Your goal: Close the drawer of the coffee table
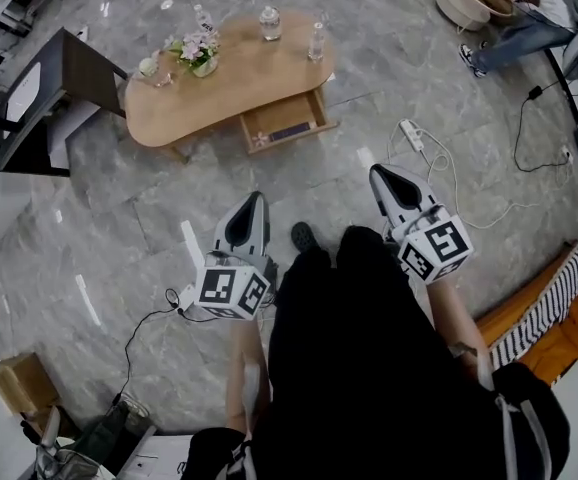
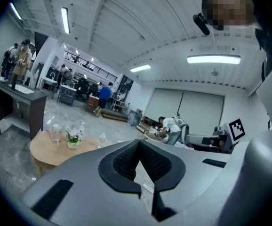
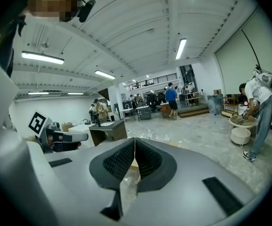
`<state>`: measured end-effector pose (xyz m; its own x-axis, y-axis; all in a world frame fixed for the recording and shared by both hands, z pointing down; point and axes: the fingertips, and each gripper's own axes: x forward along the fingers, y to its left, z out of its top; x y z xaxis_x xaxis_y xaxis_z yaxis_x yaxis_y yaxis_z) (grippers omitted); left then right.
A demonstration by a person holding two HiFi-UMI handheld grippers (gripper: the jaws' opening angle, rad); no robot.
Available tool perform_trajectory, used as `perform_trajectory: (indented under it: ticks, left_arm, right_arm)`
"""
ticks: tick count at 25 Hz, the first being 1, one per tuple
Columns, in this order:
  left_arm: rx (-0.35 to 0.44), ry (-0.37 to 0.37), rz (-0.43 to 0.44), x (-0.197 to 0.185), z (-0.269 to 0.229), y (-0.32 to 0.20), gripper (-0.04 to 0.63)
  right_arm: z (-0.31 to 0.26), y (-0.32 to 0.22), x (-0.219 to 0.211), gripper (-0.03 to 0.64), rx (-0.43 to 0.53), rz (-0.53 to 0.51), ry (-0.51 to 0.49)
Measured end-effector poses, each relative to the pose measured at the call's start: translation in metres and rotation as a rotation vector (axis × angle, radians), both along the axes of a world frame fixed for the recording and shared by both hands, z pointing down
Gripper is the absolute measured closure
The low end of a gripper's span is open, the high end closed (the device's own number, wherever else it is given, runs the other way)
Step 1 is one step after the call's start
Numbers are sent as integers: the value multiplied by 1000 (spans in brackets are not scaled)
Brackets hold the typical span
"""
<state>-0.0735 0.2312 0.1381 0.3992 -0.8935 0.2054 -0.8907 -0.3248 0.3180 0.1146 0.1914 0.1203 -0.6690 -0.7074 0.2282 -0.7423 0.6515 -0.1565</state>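
light: bright ceiling strips (image 2: 213, 59) | edges: fisheye-warped, dark-vignetted | floor (image 1: 369, 118): glare streaks

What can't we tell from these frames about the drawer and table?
- Drawer contents: head view, too small to identify.
- Drawer in both gripper views: blocked by the left gripper and right gripper themselves.
- Coffee table legs: head view, mostly hidden under the tabletop.
- Bottle labels: too small everywhere.

Open lab hall, workbench (image 3: 109, 131), power strip (image 1: 411, 134)
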Motion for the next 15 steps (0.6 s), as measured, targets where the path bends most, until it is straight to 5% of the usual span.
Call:
perform_trajectory:
  ticks: [15]
  left_arm:
    - [-69, 11, -29, -23, 22, -81, 583]
  right_arm:
    - [20, -88, -12, 603, -38, -2, 7]
